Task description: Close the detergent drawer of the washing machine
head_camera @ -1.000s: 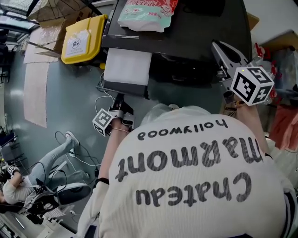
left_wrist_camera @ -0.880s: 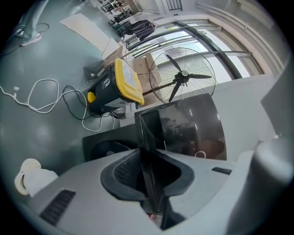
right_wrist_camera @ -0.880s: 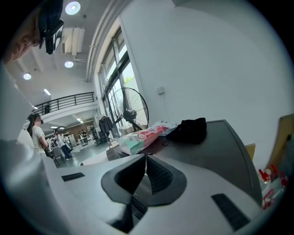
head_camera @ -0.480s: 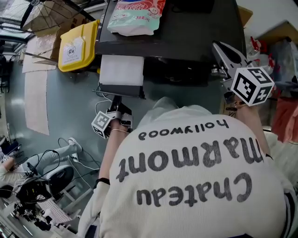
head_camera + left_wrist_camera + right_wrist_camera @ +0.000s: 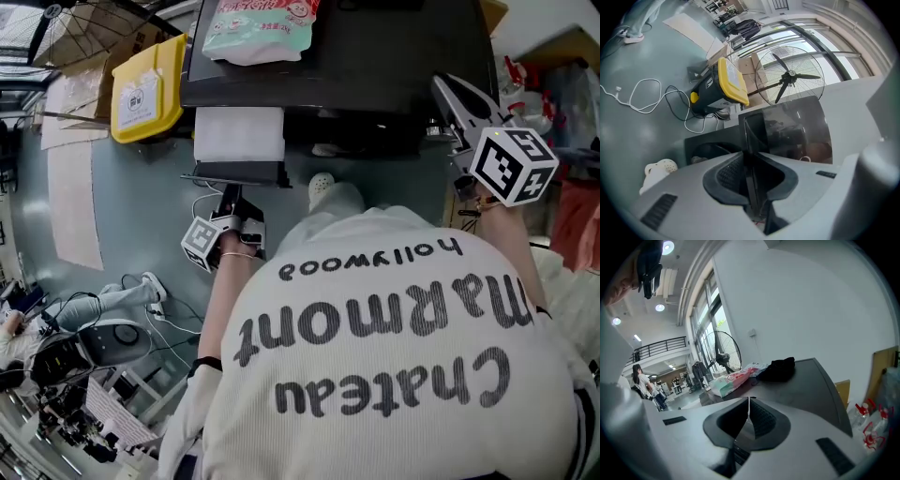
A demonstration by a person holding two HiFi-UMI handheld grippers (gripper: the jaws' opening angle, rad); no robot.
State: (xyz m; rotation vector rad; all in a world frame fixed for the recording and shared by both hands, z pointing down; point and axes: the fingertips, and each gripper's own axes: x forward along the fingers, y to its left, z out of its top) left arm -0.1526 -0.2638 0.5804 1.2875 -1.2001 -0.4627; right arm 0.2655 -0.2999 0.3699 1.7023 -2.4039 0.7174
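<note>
The detergent drawer (image 5: pixel 239 136) is sticking out of the front of the washing machine (image 5: pixel 375 66), over on the machine's left side in the head view. You can see its white top, with the dark front panel at the near end.

The left gripper (image 5: pixel 232 192) has hold of that front panel. In the left gripper view the fingers (image 5: pixel 736 173) are pinching the thin dark edge of the panel (image 5: pixel 787 133) from both sides, and the gripper (image 5: pixel 751 161) is angled a bit downward. Its marker cube (image 5: pixel 202 244) sits just behind it, above the floor.

The right gripper (image 5: pixel 441 89) is well away from the drawer, up by the right side of the machine. Its own view shows the fingers (image 5: pixel 761 416) pressed together with nothing in them, and the gripper (image 5: pixel 749 404) is looking across the dark top of the machine.

On top of the machine there's a pink and green plastic pack (image 5: pixel 258 28) and a black bundle of cloth (image 5: pixel 778 369) beside it.

To the left of the machine there's a bin with a yellow lid (image 5: pixel 145 84), and a big floor fan (image 5: pixel 790 77) stands behind it. A white cable (image 5: pixel 647 96) is looped on the grey floor, and the person's white shoe (image 5: pixel 322 183) pokes out below the machine front, right next to the drawer.
</note>
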